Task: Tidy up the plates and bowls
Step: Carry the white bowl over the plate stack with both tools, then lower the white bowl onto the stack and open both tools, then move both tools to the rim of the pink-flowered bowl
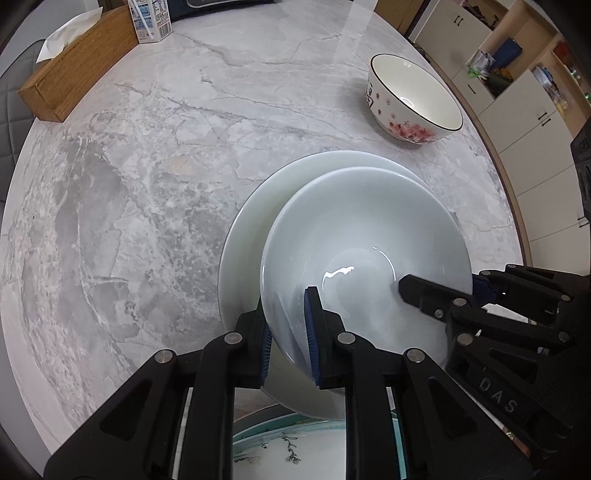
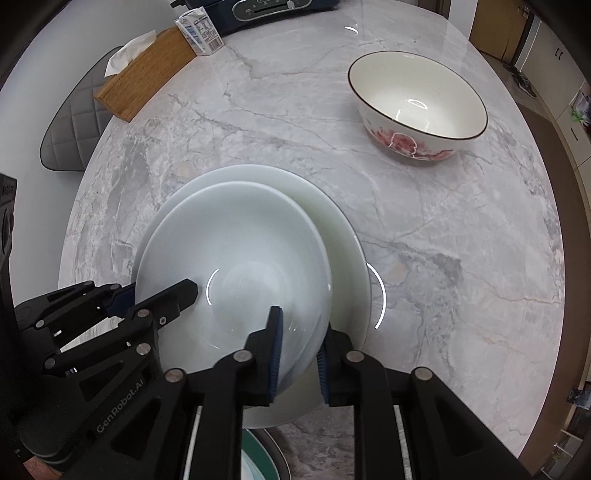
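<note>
The pale bowl (image 1: 365,236) sits mouth up over the white plate (image 1: 251,229) on the marble table (image 1: 147,184), its round opening facing the ceiling and its rim tipped slightly, so the plate shows as a crescent on the far and outer side in each view. The left gripper (image 1: 290,332) comes in low from the near edge, its two fingers straddling the bowl's near wall, one blue pad (image 1: 310,332) inside the bowl and the other outside against the wall, clenched on the rim. The right gripper (image 2: 299,354) mirrors it from the other side, one finger reaching inside the bowl and the other outside, closed on the wall; in the left wrist view it enters from the right with a black fingertip lying over the bowl's inner slope. Nothing can be seen inside the pale bowl apart from light reflections. Farther back and well apart stands a flowered bowl (image 2: 417,107) with a dark rim and red blossoms, upright, its cream inside bare. At the very near edge, under the grippers, a green-rimmed plate (image 1: 288,446) with a painted branch peeks out. At the table's far left lie a wooden tissue box (image 2: 147,74) and a milk carton (image 2: 201,35) just beside it
</note>
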